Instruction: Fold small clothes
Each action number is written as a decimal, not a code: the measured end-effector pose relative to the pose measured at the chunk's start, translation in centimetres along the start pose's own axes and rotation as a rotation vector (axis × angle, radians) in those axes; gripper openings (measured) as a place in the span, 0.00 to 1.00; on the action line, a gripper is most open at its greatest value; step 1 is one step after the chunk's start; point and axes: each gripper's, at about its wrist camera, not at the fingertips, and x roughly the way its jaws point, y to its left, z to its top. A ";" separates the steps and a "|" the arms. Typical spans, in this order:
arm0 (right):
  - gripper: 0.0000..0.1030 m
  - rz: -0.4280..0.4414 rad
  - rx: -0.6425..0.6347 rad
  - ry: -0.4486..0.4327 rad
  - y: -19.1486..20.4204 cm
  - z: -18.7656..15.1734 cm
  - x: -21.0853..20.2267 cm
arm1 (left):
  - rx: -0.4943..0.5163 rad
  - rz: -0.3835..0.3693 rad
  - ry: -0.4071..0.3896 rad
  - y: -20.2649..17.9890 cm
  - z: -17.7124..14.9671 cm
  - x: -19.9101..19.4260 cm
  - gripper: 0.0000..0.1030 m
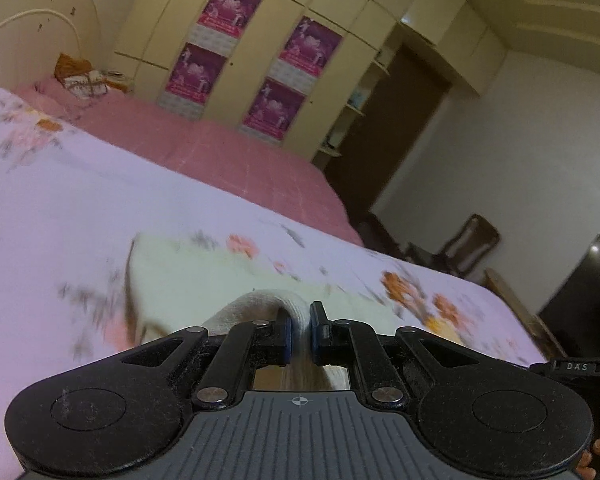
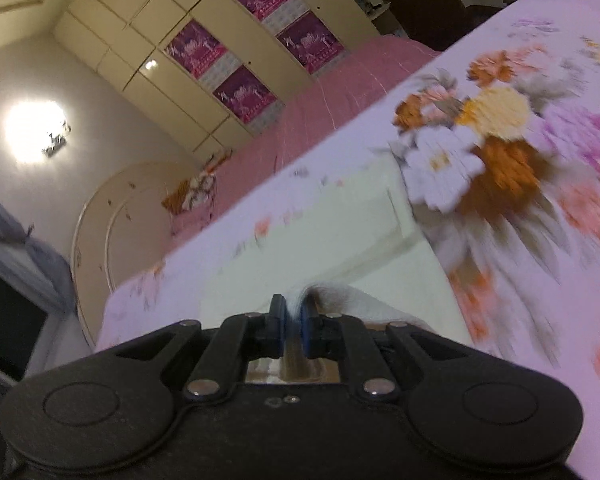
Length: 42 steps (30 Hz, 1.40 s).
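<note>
A small pale cream garment point(image 1: 204, 280) lies spread on the floral bedsheet point(image 1: 60, 208). My left gripper point(image 1: 300, 322) is shut on a raised fold of the garment's near edge, the cloth pinched between the blue pads. In the right wrist view the same garment point(image 2: 332, 220) lies ahead on the sheet point(image 2: 540, 240). My right gripper point(image 2: 294, 316) is shut on another bunched fold of its near edge. Both views are blurred by motion.
A pink quilt point(image 1: 228, 152) covers the far half of the bed, with a bundle of cloth point(image 1: 84, 76) by the headboard point(image 1: 32, 20). Cream wardrobes with purple posters point(image 1: 260, 64) stand behind. A chair point(image 1: 468, 244) and a dark screen point(image 1: 592, 308) stand right of the bed.
</note>
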 end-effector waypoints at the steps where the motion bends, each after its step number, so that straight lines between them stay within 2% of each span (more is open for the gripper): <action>1: 0.09 -0.005 -0.002 -0.003 -0.2 0.9 1.3 | 0.002 0.015 0.006 0.2 0.5 1.5 0.09; 8: 0.09 -0.064 0.056 0.063 -3.9 5.9 12.1 | -0.037 0.138 0.067 3.4 2.7 11.7 0.09; 13: 0.10 -0.086 0.129 0.110 -6.6 7.8 17.4 | -0.095 0.207 0.117 5.6 2.8 15.9 0.09; 15: 0.21 -0.111 0.139 0.111 -7.3 8.4 18.8 | -0.130 0.220 0.144 6.1 3.0 17.0 0.10; 16: 0.31 -0.121 0.136 0.096 -7.3 8.6 19.0 | -0.151 0.222 0.159 6.3 3.1 17.6 0.11; 17: 0.45 -0.126 0.131 0.067 -7.3 8.9 19.0 | -0.170 0.226 0.168 6.5 3.2 17.9 0.16; 19: 0.63 -0.148 0.102 0.009 -7.0 9.3 18.7 | -0.185 0.220 0.171 6.7 3.3 18.2 0.31; 20: 0.63 -0.165 0.070 -0.006 -6.7 9.5 18.6 | -0.187 0.209 0.166 6.7 3.3 18.1 0.48; 21: 0.63 -0.169 0.043 -0.009 -6.6 9.6 18.7 | -0.184 0.209 0.155 6.6 3.3 17.7 0.71; 23: 0.62 -0.208 -0.042 -0.011 -5.9 9.3 18.5 | -0.132 0.283 0.070 6.4 3.8 16.0 0.90; 25: 0.62 -0.245 -0.140 -0.006 -5.2 8.9 18.4 | -0.062 0.305 0.043 6.2 4.1 15.4 0.90; 27: 0.62 -0.285 -0.238 0.008 -4.4 8.0 18.6 | 0.024 0.320 0.081 5.7 3.8 15.4 0.90; 28: 0.58 -0.297 -0.281 0.019 -4.0 7.7 18.8 | 0.070 0.319 0.089 5.2 3.4 15.3 0.89; 29: 0.52 -0.310 -0.313 0.024 -3.6 7.5 19.1 | 0.126 0.307 0.096 4.4 2.8 15.3 0.88; 32: 0.51 -0.291 -0.350 0.021 -2.0 6.4 19.3 | 0.219 0.235 0.133 2.2 1.6 16.1 0.82; 35: 0.50 -0.277 -0.421 0.026 -0.1 5.4 20.1 | 0.246 0.221 0.150 0.9 0.8 17.8 0.82; 37: 0.49 -0.265 -0.459 0.061 0.6 5.0 21.0 | 0.246 0.288 0.160 1.5 0.5 19.2 0.82; 38: 0.49 -0.271 -0.478 0.086 0.7 4.8 21.6 | 0.213 0.322 0.165 2.6 0.3 19.6 0.82; 40: 0.48 -0.348 -0.522 0.097 0.0 4.7 22.6 | 0.177 0.343 0.140 4.3 0.3 19.2 0.82; 41: 0.47 -0.411 -0.552 0.074 -0.7 4.9 22.8 | 0.179 0.392 0.131 4.6 0.3 18.9 0.82; 42: 0.46 -0.438 -0.549 0.051 -1.5 5.2 22.5 | 0.160 0.422 0.123 5.3 0.2 18.4 0.82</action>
